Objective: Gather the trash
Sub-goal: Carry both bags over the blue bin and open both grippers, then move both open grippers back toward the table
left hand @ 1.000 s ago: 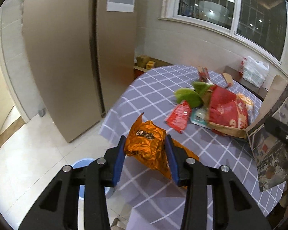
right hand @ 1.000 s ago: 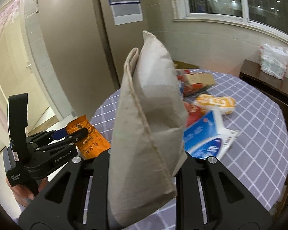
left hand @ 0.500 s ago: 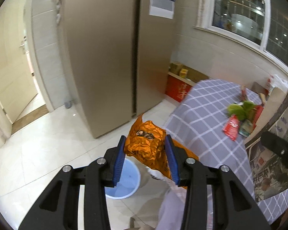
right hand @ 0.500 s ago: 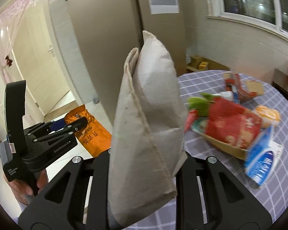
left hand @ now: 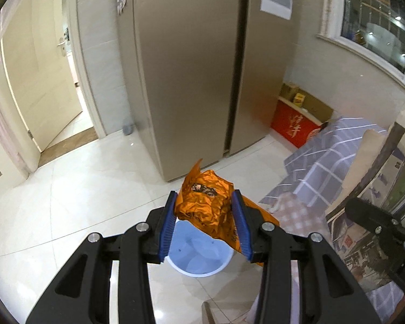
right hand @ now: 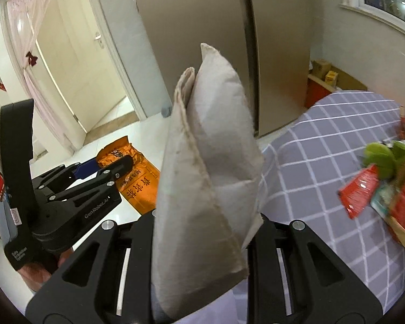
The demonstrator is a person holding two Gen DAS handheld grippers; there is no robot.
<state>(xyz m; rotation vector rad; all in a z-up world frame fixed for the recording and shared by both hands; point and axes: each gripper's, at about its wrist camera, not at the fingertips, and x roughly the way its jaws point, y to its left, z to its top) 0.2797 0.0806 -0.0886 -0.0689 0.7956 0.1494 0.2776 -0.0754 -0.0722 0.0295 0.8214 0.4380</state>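
One orange wrapper (left hand: pixel 205 202); one bucket (left hand: pixel 199 256)

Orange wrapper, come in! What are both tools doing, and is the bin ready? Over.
Left tool shut on orange wrapper, above blue bin. Right tool shut on beige paper bag. Nothing blocking the bin.

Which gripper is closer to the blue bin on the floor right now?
Left. The left gripper holds the orange wrapper above the blue bin. The right gripper, clamping the beige bag, is off to one side by the table.
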